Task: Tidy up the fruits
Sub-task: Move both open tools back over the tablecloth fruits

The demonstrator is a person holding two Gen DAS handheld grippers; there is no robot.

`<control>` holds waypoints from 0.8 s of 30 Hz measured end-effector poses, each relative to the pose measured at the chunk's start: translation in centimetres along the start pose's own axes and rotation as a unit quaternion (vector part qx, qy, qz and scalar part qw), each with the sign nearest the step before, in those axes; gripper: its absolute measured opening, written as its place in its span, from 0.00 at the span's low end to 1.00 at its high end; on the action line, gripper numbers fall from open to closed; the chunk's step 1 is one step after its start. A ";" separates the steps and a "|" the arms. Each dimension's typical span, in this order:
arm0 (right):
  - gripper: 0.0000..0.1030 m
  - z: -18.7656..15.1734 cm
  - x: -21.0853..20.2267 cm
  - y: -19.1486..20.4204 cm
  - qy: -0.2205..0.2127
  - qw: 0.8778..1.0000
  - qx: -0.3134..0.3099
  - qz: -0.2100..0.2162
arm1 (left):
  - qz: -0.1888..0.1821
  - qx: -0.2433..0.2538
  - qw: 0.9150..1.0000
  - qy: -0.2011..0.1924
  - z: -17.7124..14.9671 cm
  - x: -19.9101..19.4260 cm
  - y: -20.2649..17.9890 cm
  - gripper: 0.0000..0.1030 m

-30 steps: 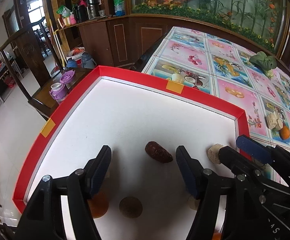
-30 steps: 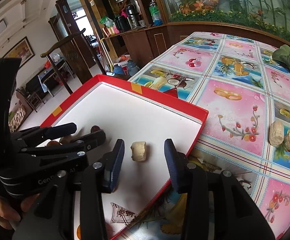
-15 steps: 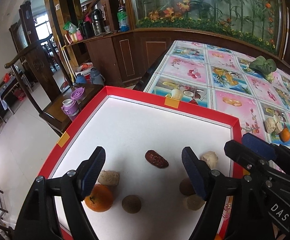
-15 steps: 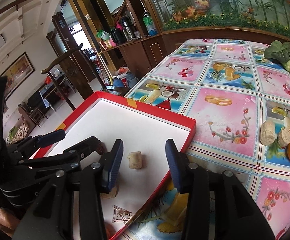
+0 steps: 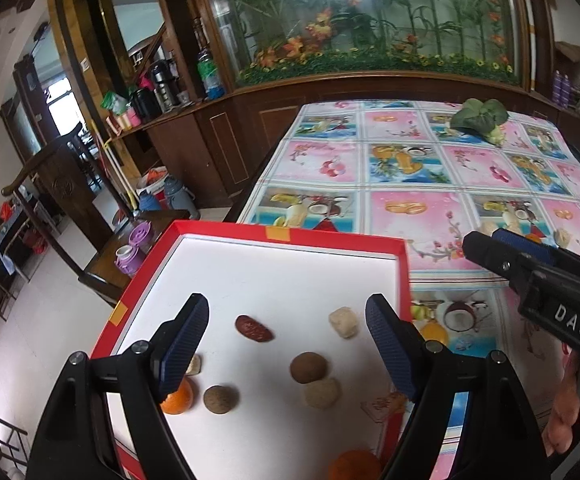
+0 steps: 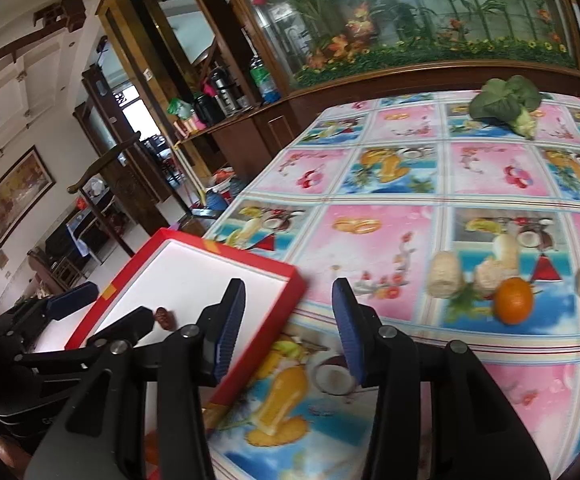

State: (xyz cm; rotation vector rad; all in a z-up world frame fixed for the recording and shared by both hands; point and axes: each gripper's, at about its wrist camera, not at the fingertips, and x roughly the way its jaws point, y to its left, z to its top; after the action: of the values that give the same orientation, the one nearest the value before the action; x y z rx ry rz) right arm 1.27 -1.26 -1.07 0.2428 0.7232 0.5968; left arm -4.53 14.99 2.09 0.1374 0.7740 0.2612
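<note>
Pulled both hand-held grippers back from the red tray (image 5: 290,236). Left hand-held gripper (image 5: 287,344) is opening, nothing between the jaws; jujube (image 5: 253,328) stays in the tray. Right hand-held gripper (image 6: 287,330) half-open, empty, now over the desk (image 6: 370,248) toward the orange (image 6: 513,300).

From my left wrist view, the round orange fruit (image 5: 177,400) at the near left of the red-rimmed white tray (image 5: 330,236) is half covered by a black gripper finger, and the pale lump (image 5: 194,364) just behind it is mostly hidden too. A second orange fruit (image 5: 354,466) is cut off by the bottom edge. In my right wrist view the dark red oval date (image 6: 165,317) peeks out past the other gripper's arm, and the pale chunks (image 6: 444,279) on the far right tablecloth are smeared; I cannot tell what they are.
</note>
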 end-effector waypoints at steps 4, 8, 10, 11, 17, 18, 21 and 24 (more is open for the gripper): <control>0.46 0.2 -1.3 -2.3 -0.008 1.000 0.009 -0.019 | -0.009 0.017 1.000 -0.007 0.4 -0.7 -1.4 0.78; 0.46 0.4 -2.8 -5.0 -0.014 0.999 0.023 -0.039 | -0.019 0.033 0.999 -0.009 0.5 -1.1 -2.9 0.78; 0.46 0.4 -3.6 -6.5 -0.015 0.998 0.028 -0.048 | -0.031 0.043 0.999 -0.009 0.6 -1.2 -3.9 0.78; 0.46 0.3 -4.0 -7.1 -0.015 0.998 0.030 -0.055 | -0.036 0.046 0.998 -0.008 0.5 -1.2 -4.3 0.78; 0.46 -0.1 -6.5 -11.7 -0.003 0.993 0.033 -0.110 | -0.097 0.080 0.992 0.020 -0.2 -0.4 -8.4 0.78; 0.46 -0.2 -6.7 -12.5 0.002 0.992 0.033 -0.118 | -0.106 0.084 0.991 0.025 -0.4 -0.3 -9.0 0.78; 0.46 -0.3 -6.9 -14.6 0.020 0.989 0.045 -0.139 | -0.134 0.090 0.986 0.041 -0.5 0.2 -10.8 0.79; 0.46 -0.1 -6.4 -15.1 0.028 0.988 0.049 -0.142 | -0.155 0.089 0.983 0.052 -0.6 0.5 -12.1 0.79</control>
State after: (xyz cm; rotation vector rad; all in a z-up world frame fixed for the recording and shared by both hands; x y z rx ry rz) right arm 3.84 -17.18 -3.76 0.2092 0.8256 0.2977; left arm -2.36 3.57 -1.32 0.1705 0.9095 -0.0975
